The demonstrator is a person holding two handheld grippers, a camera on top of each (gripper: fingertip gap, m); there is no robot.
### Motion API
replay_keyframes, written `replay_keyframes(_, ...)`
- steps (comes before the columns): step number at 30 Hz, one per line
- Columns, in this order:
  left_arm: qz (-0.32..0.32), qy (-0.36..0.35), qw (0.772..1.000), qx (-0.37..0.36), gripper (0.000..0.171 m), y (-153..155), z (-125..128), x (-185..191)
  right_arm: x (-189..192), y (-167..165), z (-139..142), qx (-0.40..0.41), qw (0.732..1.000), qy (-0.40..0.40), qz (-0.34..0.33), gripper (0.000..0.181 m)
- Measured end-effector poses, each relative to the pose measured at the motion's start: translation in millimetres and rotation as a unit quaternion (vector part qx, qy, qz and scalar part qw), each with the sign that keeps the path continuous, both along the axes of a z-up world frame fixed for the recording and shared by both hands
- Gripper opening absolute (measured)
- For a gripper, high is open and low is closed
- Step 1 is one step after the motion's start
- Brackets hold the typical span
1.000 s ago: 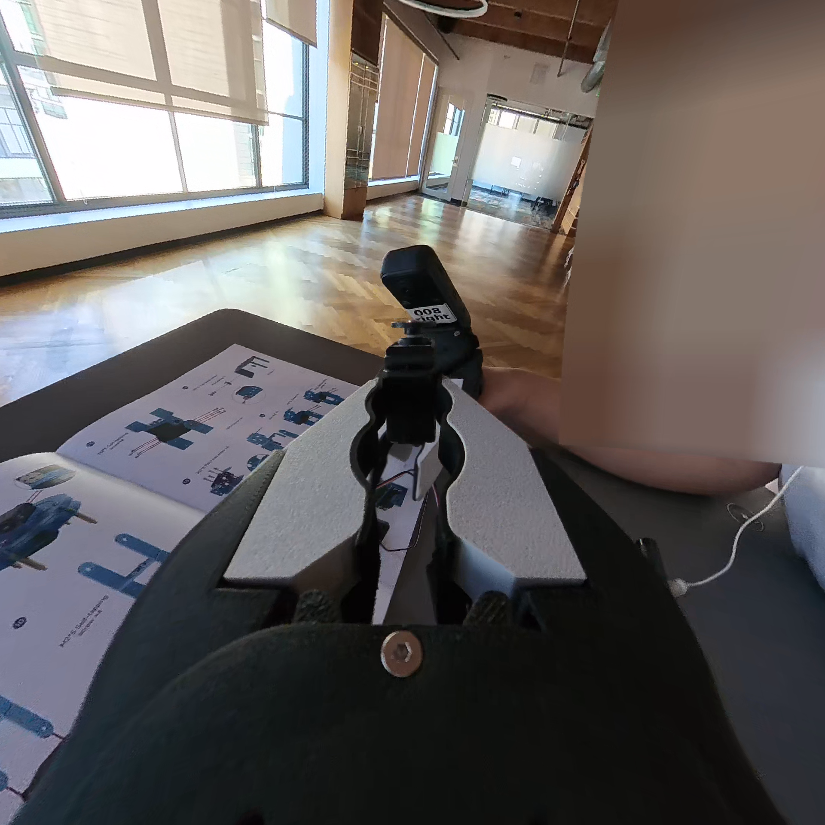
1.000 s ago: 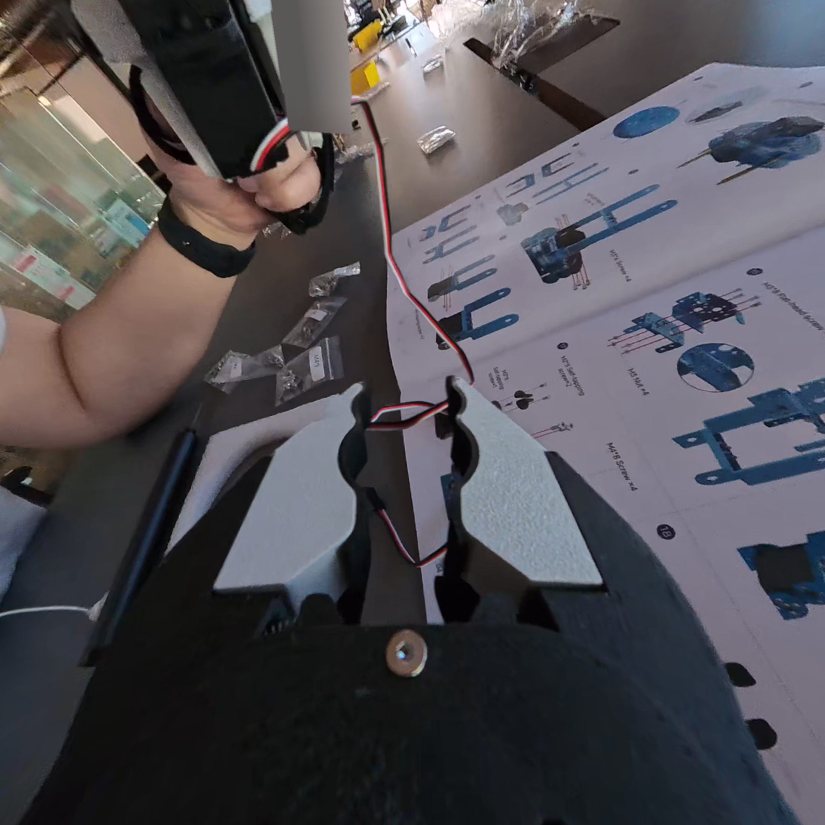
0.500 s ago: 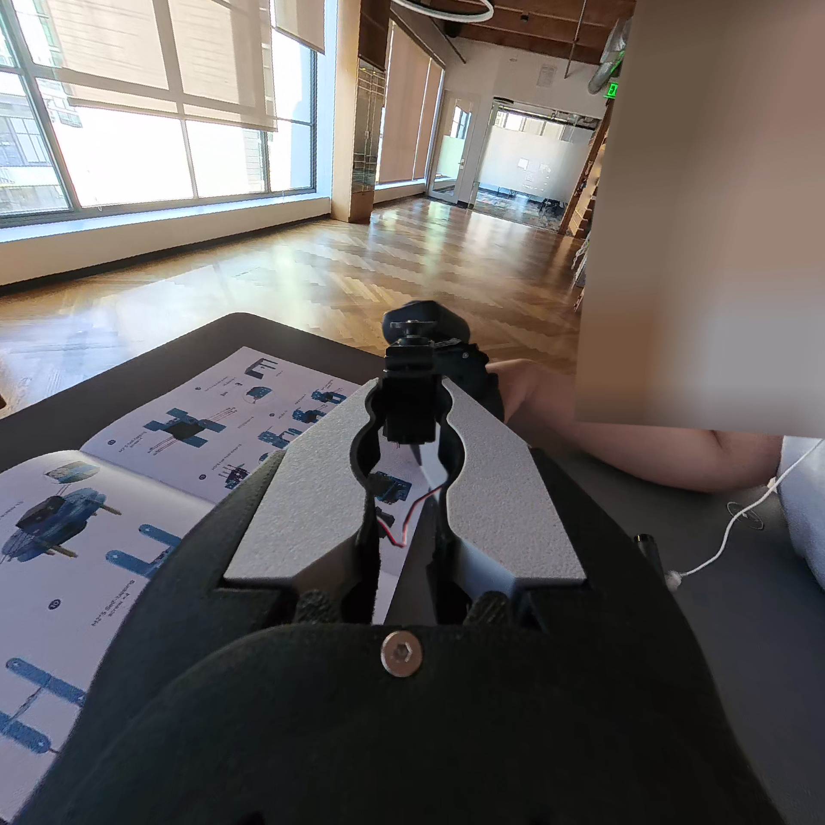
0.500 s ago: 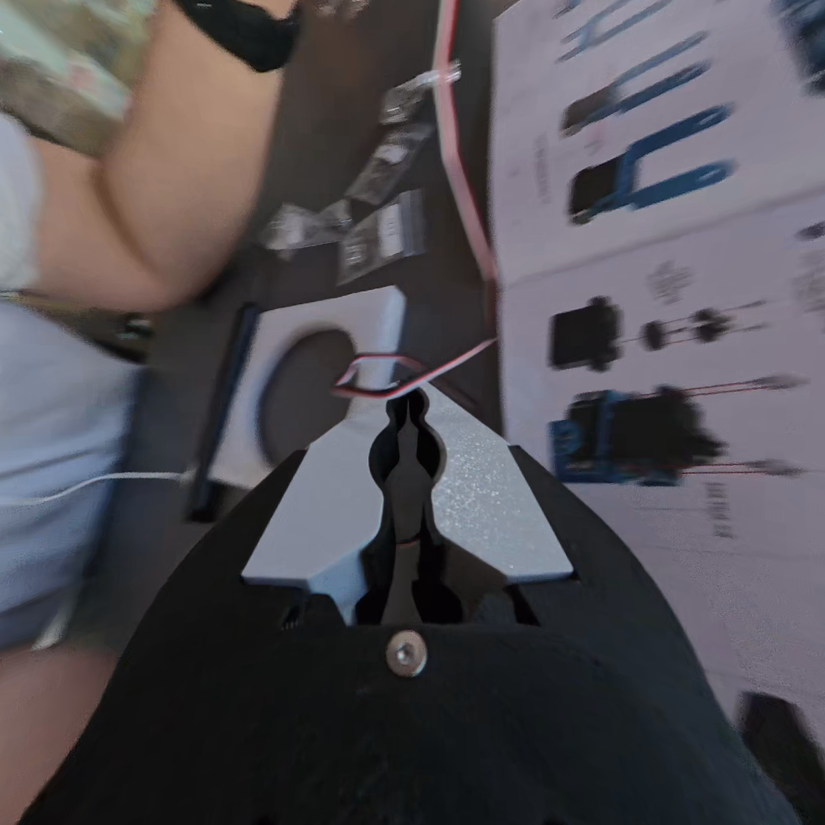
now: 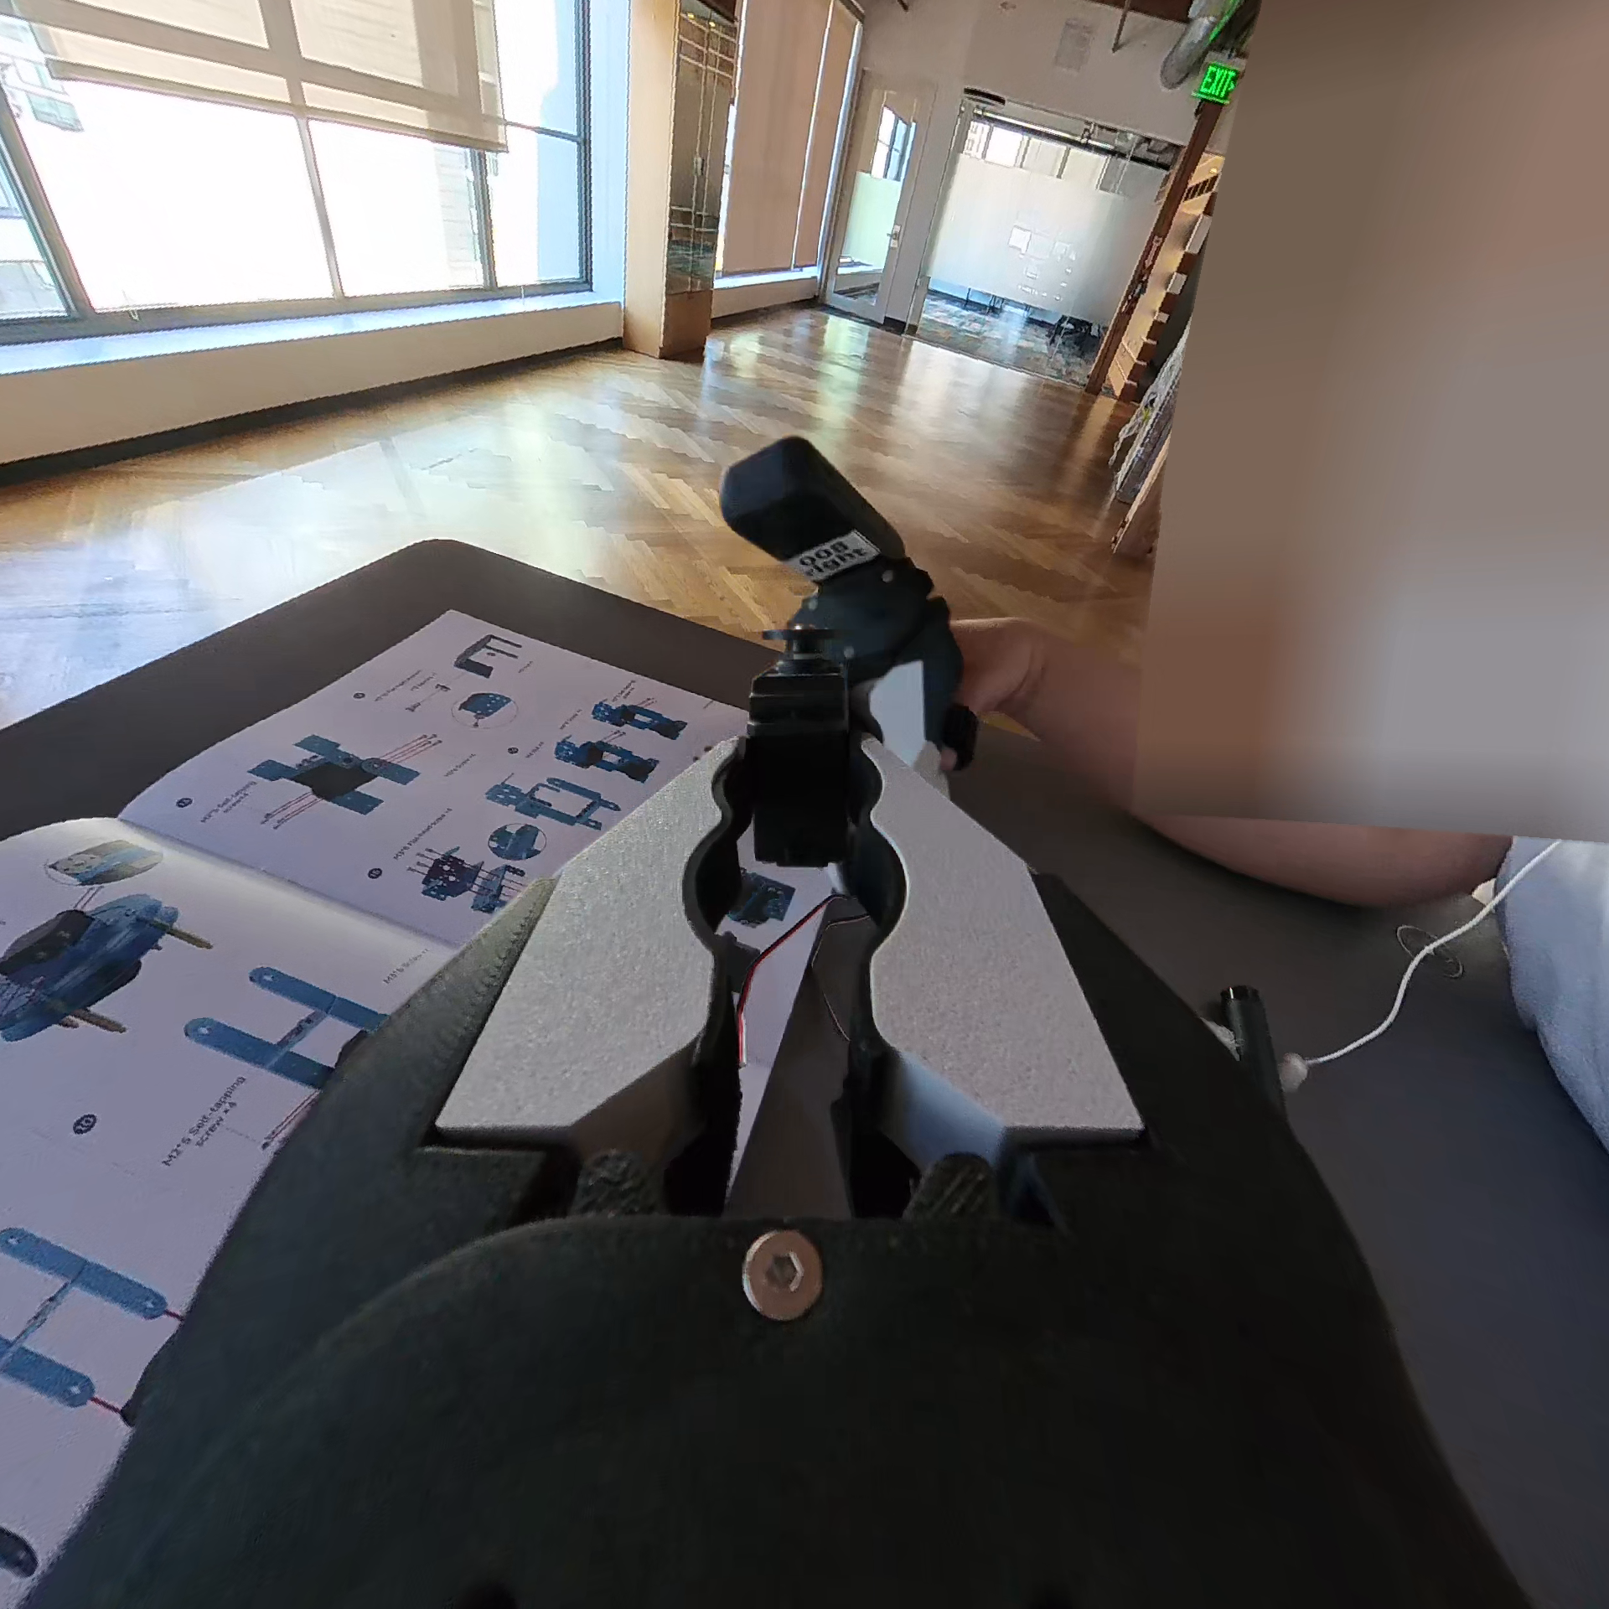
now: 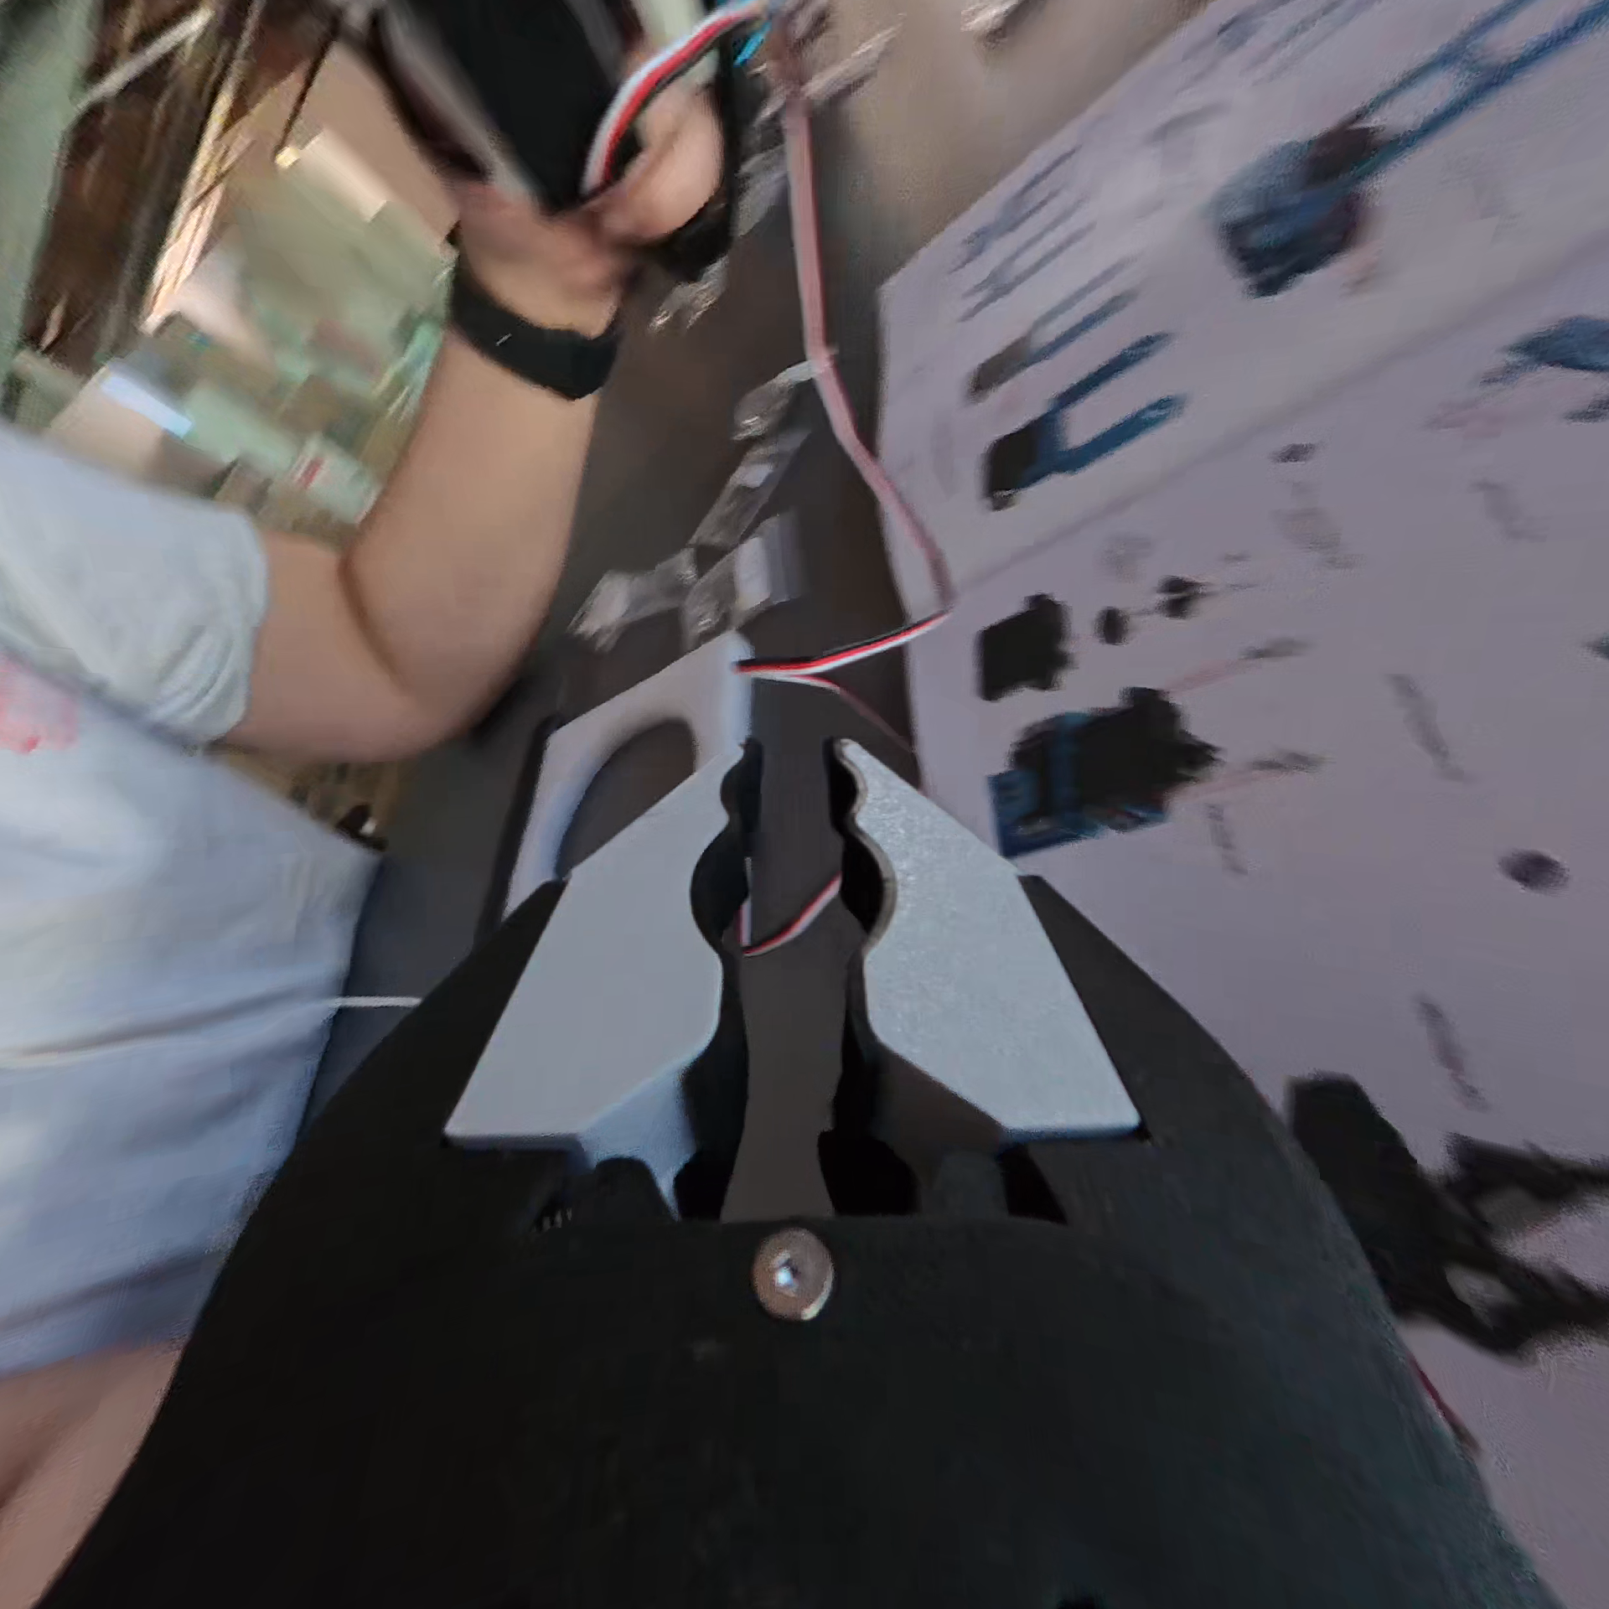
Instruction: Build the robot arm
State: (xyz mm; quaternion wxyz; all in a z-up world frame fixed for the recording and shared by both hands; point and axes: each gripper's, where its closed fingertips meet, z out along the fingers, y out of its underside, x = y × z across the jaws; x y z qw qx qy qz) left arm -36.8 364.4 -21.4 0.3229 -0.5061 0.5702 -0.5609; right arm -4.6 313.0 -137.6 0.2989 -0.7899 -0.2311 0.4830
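Left hand-held gripper (image 5: 797, 766), frame centre — clamped on black servo (image 5: 799, 775) above manual (image 5: 261, 879) on table (image 5: 1437, 1175). Right hand-held gripper (image 6: 791, 750) — fingers slightly apart, servo wire (image 6: 788, 927) loose between them.

herringbone wood floor (image 5: 540, 461), warm brown, sunlit and glossy, beyond the far edge of dark table (image 5: 261, 627). large windows (image 5: 261, 200) left of and beyond the table, dark frames, pale roller blinds (image 5: 287, 78) half lowered, bright daylight. white sill ledge (image 5: 296, 366) beneath the windows. wooden column (image 5: 688, 174) right of the windows. glass partition and doors (image 5: 1010, 218) far beyond the table. green lit exit sign (image 5: 1217, 83) high above them.
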Motion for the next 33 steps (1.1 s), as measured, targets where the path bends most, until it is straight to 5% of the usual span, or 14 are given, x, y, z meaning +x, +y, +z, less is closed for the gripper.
replay_keyframes(5, -0.012, 0.013, 1.0, -0.001, 0.02, -2, -8, 0, 12, -9, -24, -0.062, 0.995, -0.083, -0.008, 0.038)
replay_keyframes(10, -0.019, 0.022, 1.0, -0.009, 0.02, 0, -17, 0, -1, -26, -38, -0.106, 0.986, -0.12, 0.048, 0.003)
replay_keyframes(15, -0.052, 0.066, 0.996, -0.018, 0.02, -9, -42, 0, 7, -74, -38, -0.158, 0.97, -0.139, 0.122, 0.001)
replay_keyframes(23, -0.108, 0.153, 0.982, -0.013, 0.02, -30, -86, 9, 53, -106, -41, -0.266, 0.944, -0.192, 0.043, 0.001)
replay_keyframes(33, -0.131, 0.168, 0.977, -0.007, 0.02, -37, -97, 7, 81, -145, -42, -0.38, 0.891, -0.247, -0.016, 0.0)
